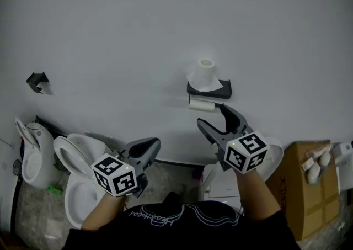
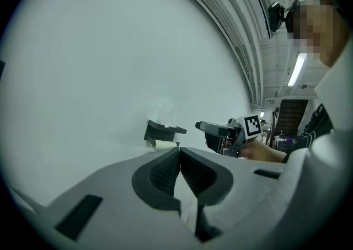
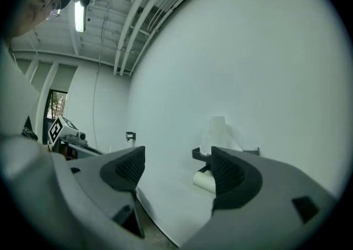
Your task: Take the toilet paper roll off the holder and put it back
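The right gripper (image 1: 213, 117) is spread wide with nothing between its jaws, its tips just below the toilet paper roll (image 1: 201, 105). The roll lies level under the left end of the black holder (image 1: 223, 90) on the wall (image 1: 110, 33). A second roll (image 1: 206, 67) stands upright on the holder's top. The left gripper (image 1: 153, 145) is closed and empty, well apart from the holder

wall (image 1: 165, 22): smooth, matt white | holder (image 1: 226, 88): matt black | roll (image 1: 201, 104): matt white paper | toilet (image 1: 77, 155): glossy white ceramic | box (image 1: 309, 188): matt brown cardboard | left gripper (image 2: 180, 158): matt grey plastic, ribbed pads (image 2: 162, 173)
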A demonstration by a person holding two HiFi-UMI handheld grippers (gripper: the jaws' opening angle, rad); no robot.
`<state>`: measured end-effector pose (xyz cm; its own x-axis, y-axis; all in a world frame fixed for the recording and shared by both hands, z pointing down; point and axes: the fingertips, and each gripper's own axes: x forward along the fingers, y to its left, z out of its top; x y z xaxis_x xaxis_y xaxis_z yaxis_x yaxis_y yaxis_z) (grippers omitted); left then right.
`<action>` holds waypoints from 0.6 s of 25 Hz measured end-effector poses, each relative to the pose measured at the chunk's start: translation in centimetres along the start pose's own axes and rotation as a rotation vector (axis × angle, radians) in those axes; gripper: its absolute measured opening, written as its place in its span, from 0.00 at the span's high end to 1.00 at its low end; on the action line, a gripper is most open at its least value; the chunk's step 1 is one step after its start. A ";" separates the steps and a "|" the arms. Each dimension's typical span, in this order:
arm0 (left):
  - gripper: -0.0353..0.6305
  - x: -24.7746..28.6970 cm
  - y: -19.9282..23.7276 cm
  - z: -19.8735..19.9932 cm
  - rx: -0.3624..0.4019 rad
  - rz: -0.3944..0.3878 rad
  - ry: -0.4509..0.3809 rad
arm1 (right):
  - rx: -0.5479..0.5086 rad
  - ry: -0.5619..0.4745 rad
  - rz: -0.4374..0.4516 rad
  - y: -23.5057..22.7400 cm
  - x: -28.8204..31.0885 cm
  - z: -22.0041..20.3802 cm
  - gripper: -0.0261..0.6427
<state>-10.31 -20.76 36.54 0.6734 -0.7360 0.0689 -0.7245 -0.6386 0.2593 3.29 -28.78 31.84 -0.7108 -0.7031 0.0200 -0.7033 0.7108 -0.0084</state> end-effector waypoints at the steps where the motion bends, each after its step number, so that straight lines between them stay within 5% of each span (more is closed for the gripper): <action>1: 0.94 0.7 0.7 0.2 -0.002 -0.004 0.001 | -0.001 0.002 -0.012 -0.7 0.6 0.1 0.41; 15: 0.94 9.0 6.9 3.2 0.003 -0.070 0.015 | -0.035 0.021 -0.063 -7.4 7.5 2.9 0.42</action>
<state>-9.77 -32.50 35.90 0.7248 -0.6859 0.0651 -0.6758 -0.6893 0.2612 3.13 -39.38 29.18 -0.6647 -0.7461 0.0400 -0.7456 0.6658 0.0281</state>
